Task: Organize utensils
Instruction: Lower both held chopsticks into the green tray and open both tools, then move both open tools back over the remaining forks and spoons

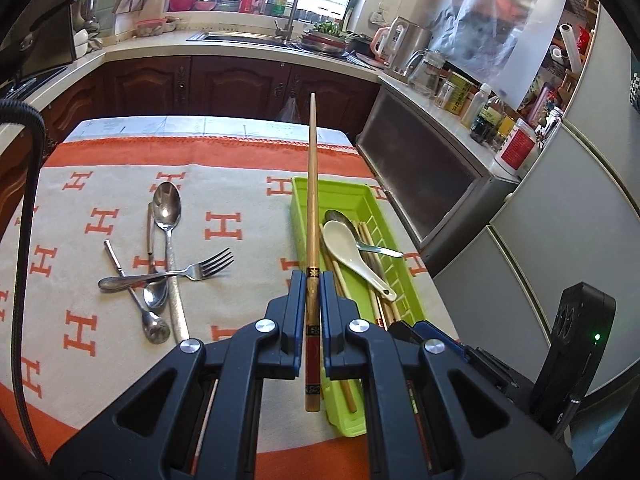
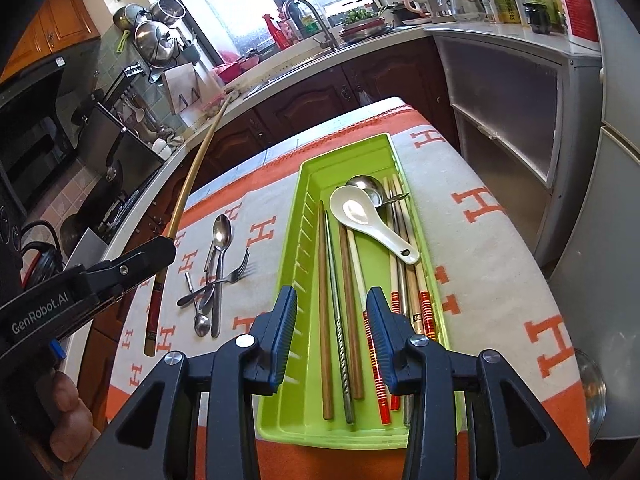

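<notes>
A wooden chopstick (image 1: 313, 200) is being clamped between the closed jaws of the left gripper (image 1: 313, 280), raised above the table (image 1: 240, 200) beside the green tray (image 2: 352, 148). The right gripper (image 2: 332, 300) is being held open and empty over the tray, where chopsticks (image 2: 325, 300) and a white spoon (image 2: 368, 220) are lying.
</notes>
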A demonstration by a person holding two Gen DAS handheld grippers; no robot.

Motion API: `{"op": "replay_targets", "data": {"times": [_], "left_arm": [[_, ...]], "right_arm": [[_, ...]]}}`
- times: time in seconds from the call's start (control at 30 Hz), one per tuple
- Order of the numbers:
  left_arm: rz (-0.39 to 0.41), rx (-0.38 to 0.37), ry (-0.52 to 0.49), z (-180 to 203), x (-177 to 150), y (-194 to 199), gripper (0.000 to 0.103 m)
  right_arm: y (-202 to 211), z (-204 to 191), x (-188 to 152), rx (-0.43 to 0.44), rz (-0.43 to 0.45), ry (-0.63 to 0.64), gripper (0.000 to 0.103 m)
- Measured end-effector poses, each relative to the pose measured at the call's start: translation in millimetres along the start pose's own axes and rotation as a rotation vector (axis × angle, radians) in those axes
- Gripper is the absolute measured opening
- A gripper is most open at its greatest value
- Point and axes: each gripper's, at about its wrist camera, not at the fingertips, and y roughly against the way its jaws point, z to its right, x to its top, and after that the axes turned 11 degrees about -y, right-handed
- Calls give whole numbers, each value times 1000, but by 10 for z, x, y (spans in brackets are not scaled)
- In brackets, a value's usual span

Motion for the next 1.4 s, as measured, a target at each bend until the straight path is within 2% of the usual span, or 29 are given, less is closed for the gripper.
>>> {"op": "replay_targets", "data": {"times": [0.2,0.37,0.63,0.8,0.87,0.93,1.4], "left_arm": [[-59,-35,30,77,7,-222,5],[-126,-30,39,120,-47,-469,5],[-260,-71,54,140,-196,-864,5],[-249,-48,44,87,-247,-829,23],[-242,-44,50,40,-274,-789,33],[-227,-34,59,-28,-289,-718,37],[-91,81,89,-524,-360,-68,39]], "right_arm": [[71,57,11,-27,34,-31,37],[118,88,25,-33,51,-48,37],[123,80,24,-43,46,-58,37],[114,36,12,-52,47,-45,37],[97,18,12,-55,45,-41,37],[91,-4,-1,-52,43,-34,37],[43,-407,-164,-51,14,75,37]]}}
